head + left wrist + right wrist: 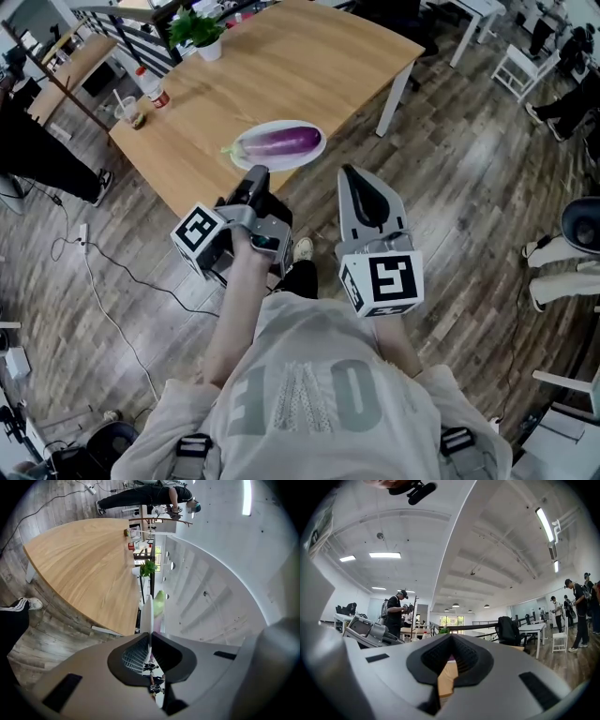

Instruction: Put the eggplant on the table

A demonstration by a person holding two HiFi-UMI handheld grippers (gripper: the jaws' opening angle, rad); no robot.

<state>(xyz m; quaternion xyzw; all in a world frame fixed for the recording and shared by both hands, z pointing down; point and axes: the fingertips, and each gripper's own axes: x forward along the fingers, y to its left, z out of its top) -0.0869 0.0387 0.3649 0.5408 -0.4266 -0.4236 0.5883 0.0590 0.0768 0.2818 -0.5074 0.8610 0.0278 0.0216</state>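
Observation:
A purple eggplant (281, 141) with a green stem (159, 603) lies on a white plate (251, 161). In the head view the plate shows over the near edge of the wooden table (309, 66); I cannot tell whether it rests on the wood. My left gripper (255, 174) is shut on the plate's near rim. In the left gripper view that rim (146, 616) runs edge-on between the closed jaws of the left gripper (150, 637). My right gripper (354, 172) hovers just right of the plate, apart from it, shut and holding nothing. In its own view the right gripper (451, 637) points level across the room.
On the table's far left stand a potted plant (199, 33), a red can (157, 96) and a drink cup (127, 111). A cable (112, 281) trails over the wooden floor at left. A white chair (520, 67) and people stand to the right.

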